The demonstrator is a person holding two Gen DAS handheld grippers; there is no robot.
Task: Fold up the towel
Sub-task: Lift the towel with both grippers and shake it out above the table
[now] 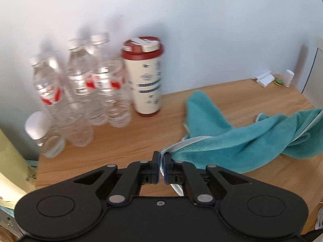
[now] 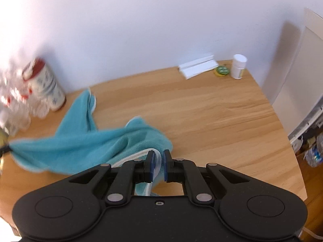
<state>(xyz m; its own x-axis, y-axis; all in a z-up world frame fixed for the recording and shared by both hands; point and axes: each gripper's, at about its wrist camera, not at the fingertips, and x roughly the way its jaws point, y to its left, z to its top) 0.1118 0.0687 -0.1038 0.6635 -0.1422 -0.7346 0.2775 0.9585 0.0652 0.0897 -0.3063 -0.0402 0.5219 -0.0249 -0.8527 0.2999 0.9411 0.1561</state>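
Both hand-held grippers, left hand-held gripper (image 1: 161,166) and right hand-held gripper (image 2: 158,165), pinch white-edged corners of the teal microfibre towel (image 1: 232,147), sagging twisted over the wooden tabletop (image 2: 212,111); swinging it could topple the clear plastic bottles (image 1: 80,88) far left.

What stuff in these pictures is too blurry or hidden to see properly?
- Left wrist view: labels on the water bottles are smeared by motion blur, unreadable.
- Left wrist view: the teal towel runs off the right edge.
- Right wrist view: print on the small white bottle is too small.
- Right wrist view: the towel's gripped corner hides behind the right gripper.
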